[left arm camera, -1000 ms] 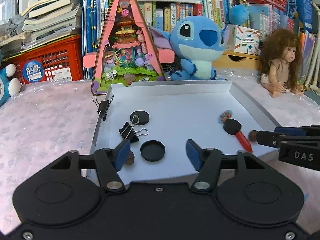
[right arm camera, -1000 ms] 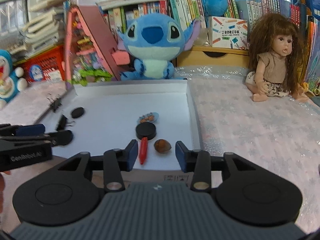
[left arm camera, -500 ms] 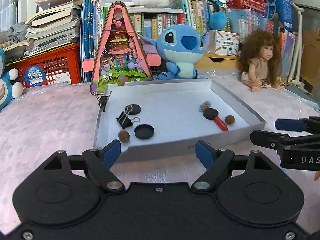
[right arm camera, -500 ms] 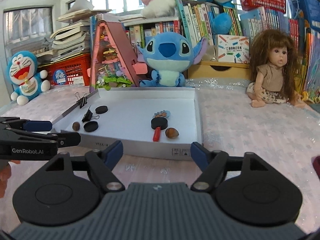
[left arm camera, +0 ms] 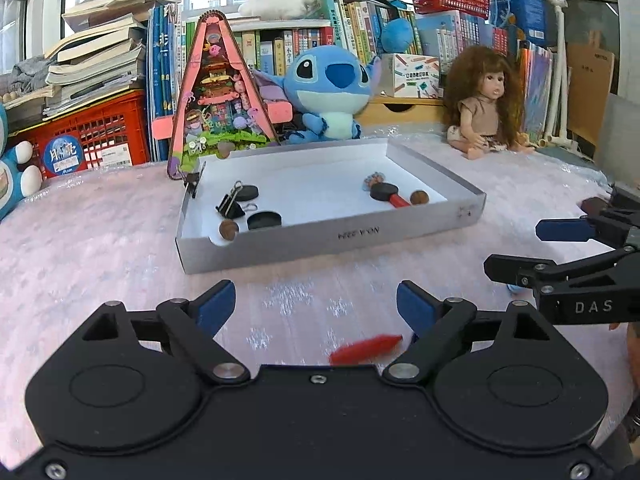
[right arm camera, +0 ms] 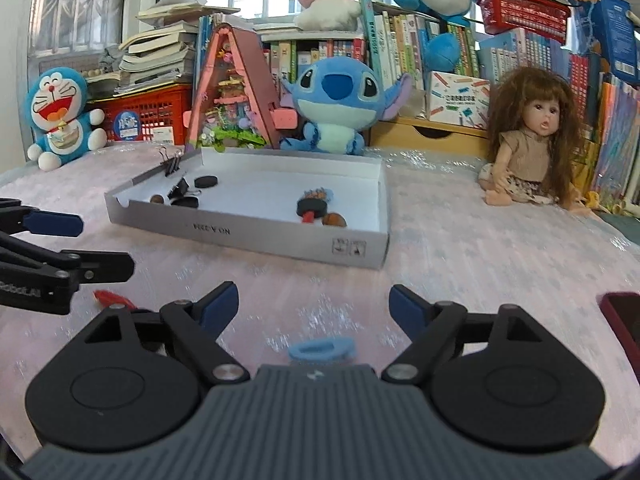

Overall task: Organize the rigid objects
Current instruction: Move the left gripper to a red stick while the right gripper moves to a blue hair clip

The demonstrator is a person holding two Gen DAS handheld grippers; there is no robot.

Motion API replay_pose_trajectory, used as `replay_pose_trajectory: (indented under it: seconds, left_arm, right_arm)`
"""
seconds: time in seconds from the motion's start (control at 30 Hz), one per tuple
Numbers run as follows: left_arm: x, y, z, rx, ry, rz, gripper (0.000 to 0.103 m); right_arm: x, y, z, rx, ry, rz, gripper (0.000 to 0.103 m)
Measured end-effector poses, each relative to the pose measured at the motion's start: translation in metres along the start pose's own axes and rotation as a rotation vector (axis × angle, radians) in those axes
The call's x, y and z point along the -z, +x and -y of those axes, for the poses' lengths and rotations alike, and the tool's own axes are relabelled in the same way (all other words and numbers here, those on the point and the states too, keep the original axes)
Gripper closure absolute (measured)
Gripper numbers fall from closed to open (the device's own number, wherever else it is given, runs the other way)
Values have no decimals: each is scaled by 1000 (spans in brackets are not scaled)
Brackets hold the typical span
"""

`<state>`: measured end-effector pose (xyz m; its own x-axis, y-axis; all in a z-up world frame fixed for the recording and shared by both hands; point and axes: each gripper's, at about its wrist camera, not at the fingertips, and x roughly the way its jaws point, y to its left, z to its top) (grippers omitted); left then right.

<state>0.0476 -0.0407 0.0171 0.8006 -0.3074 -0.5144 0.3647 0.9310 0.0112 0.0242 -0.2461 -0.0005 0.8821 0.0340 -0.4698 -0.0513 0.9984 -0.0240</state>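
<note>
Both sets of fingers spread wide, having just been opening, nothing between them: left gripper (left arm camera: 316, 306) and right gripper (right arm camera: 314, 304) side by side above the tabletop (left arm camera: 100, 240), short of the white cardboard tray (left arm camera: 332, 236).

Close under the left fingers, toward the right one: a red crayon-like piece (left arm camera: 366, 348), blurred. Just below the gap of the right fingers: a small blue plastic ring-shaped piece (right arm camera: 322, 349).

Ahead of the fingers, inside the tray: black discs, a binder clip (left arm camera: 230, 208), two brown nuts, another red stick.

Probably light, stiff, a bit slick; red piece likely to roll, so best pinched across its middle. Blue piece best taken across its narrow sides.
</note>
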Motion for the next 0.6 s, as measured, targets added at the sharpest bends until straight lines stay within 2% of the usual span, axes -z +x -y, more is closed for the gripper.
replay_pose_trajectory:
  seconds: [0.2,0.47,0.6]
  left_arm:
    - [15,-4,1,-13,-20,-26,16]
    - [26,1,-3,-30,-89,-63,17]
    - [27,3,0,-40,-93,-62,19]
  right_arm:
    - [13,-1,2,25,5,-10,12]
    - [13,3,3,63,31,-18,12]
    - [13,4,1,83,27,-25,12]
